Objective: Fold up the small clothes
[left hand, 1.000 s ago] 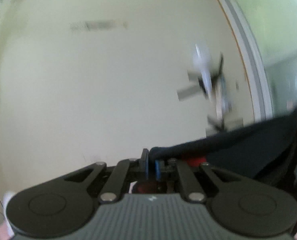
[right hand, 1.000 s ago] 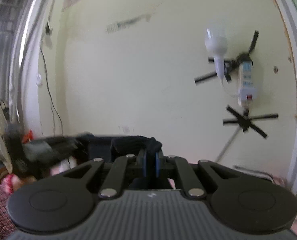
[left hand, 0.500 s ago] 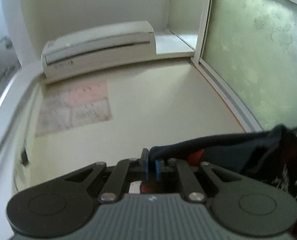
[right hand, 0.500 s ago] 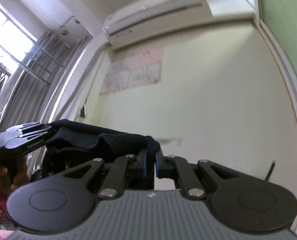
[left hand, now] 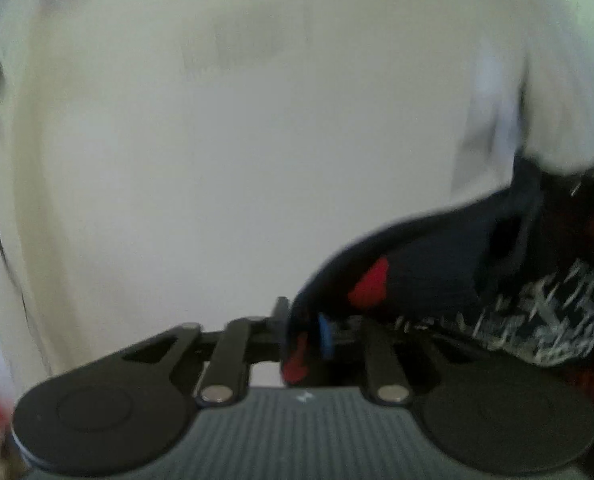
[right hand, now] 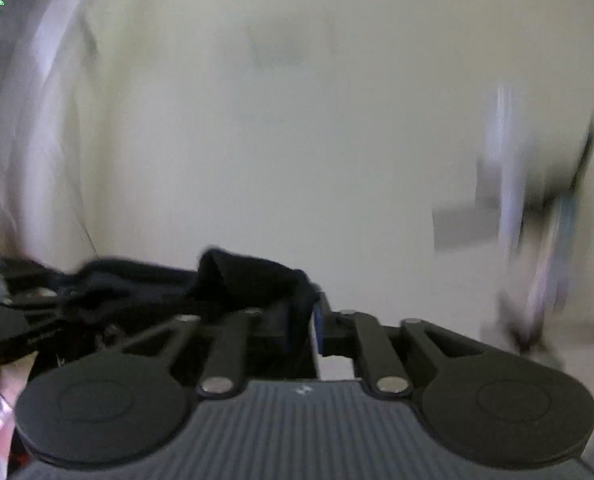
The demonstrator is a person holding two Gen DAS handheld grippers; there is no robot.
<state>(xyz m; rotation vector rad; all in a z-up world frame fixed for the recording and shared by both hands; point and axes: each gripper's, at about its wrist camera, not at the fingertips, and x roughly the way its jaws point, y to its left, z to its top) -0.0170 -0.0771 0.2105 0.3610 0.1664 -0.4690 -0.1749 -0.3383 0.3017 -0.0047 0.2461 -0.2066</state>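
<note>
Left gripper [left hand: 303, 330] jaws are opening, with the dark navy fabric garment with red and white print [left hand: 437, 264] between them. Right gripper [right hand: 305, 320] jaws are likewise opening around the garment's dark edge [right hand: 253, 276]. Both views are blurred.

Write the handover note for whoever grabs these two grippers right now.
Left gripper: jaws opening, an edge of the dark garment with red and white print between them.
Right gripper: jaws opening too, a bunched dark edge of the same garment between them.
Where things are: the garment is held up and stretched between the two grippers, in front of a pale wall. Both views are motion-blurred; no table or surface shows.
Done: garment picked up by two edges.
Left: no fold is visible; lay it down and fold it.
</note>
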